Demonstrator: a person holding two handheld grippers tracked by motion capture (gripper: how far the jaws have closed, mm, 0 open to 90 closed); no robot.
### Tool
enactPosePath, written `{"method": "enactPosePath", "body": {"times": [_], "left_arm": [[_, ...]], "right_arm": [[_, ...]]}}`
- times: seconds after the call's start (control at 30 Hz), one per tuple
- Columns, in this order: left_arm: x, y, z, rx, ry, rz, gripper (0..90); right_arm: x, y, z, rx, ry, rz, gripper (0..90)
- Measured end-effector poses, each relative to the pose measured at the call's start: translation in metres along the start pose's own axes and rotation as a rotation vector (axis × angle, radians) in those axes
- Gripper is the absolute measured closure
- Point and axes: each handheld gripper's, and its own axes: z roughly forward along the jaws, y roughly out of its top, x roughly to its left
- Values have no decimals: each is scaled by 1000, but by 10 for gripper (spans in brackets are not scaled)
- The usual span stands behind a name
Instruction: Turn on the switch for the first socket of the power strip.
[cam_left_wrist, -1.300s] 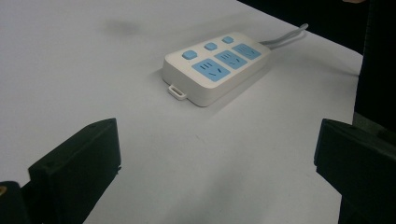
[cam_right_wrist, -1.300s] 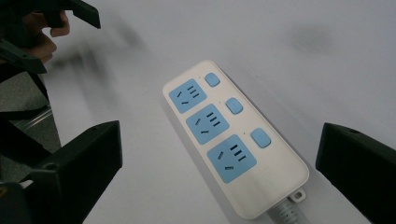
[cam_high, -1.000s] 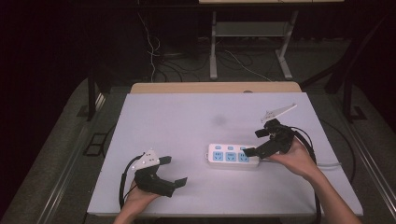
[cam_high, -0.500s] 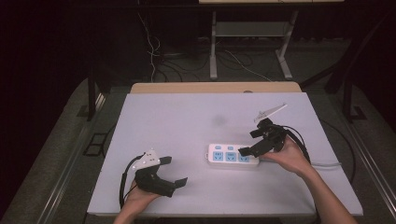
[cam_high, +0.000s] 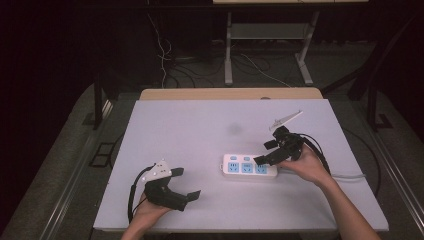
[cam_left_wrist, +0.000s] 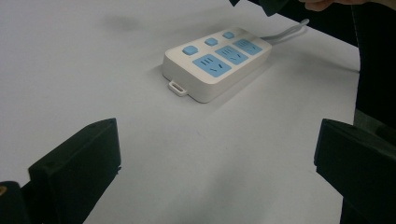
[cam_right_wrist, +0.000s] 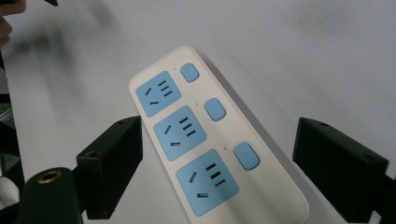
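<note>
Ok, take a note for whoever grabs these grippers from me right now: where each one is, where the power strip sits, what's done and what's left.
Right gripper: open, jaws just been closing, straddling the cord end of the power strip without touching it.
Left gripper: open, nothing in it, low over the table near its front left, pointing toward the strip.
Power strip: flat on the table right of centre, three blue sockets up, cord trailing off to the right.
Done: right gripper lined up over the strip.
Left: probably close on the strip; it is not gripped yet.
</note>
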Motion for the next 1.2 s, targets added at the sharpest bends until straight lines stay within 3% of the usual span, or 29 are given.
{"method": "enactPosePath", "body": {"times": [0.27, 0.3, 0.7, 0.8, 1.2], "left_arm": [[0, 0, 1, 7, -3, -2, 0], [0, 0, 1, 7, -3, -2, 0], [1, 0, 1, 7, 0, 0, 0], [1, 0, 0, 7, 1, 1, 0], [2, -1, 0, 6, -1, 1, 0]], "right_arm": [[-5, -1, 4, 8, 14, -9, 355], [-6, 0, 4, 8, 11, -8, 432], [-11, -1, 11, 23, 3, -41, 847], [-12, -1, 13, 30, -6, -46, 892], [-18, -4, 25, 58, 0, -38, 895]]}}
